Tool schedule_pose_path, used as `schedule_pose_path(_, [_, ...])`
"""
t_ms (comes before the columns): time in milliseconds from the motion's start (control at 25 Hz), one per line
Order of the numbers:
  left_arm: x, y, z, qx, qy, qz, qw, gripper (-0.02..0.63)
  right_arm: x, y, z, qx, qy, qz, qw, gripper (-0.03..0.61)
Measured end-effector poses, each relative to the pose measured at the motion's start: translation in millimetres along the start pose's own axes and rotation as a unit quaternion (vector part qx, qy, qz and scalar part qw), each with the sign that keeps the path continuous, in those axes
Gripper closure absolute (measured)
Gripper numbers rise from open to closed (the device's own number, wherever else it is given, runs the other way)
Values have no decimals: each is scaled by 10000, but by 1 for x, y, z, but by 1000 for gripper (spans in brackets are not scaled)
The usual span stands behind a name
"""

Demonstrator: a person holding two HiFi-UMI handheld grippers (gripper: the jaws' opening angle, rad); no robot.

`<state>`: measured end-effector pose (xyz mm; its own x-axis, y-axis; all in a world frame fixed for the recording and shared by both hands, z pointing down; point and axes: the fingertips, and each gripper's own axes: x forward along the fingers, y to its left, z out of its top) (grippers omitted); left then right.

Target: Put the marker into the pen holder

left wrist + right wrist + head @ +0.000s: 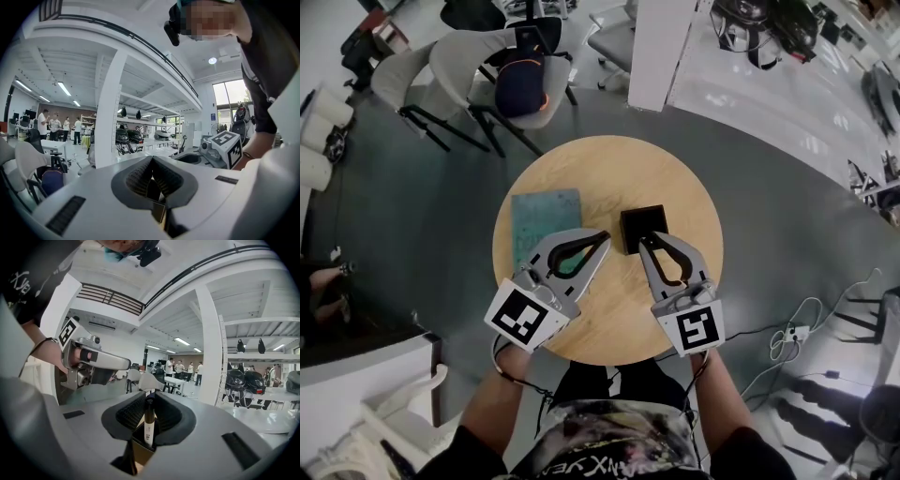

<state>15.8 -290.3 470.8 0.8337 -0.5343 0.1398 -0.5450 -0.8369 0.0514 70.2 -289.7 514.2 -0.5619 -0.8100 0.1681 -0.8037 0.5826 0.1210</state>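
One marker (149, 423), and it's nearly home: the right gripper (149, 401) has its jaws pinched narrow on the barrel, holding it upright with the lower end apparently dipping into the black pen holder (643, 225) on the round bench (581, 169). Pick-up looks done; what's left is the release so it drops in. Left gripper (602, 238) hovers alongside, over the teal mat (539, 214), jaws closed together on nothing
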Motion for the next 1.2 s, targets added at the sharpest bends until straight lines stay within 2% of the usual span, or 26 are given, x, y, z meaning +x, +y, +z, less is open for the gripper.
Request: schedule_pose_path(1200, [1, -11, -3, 34, 33, -65, 10000, 597, -2, -4, -50, 47, 564, -230, 9981, 514])
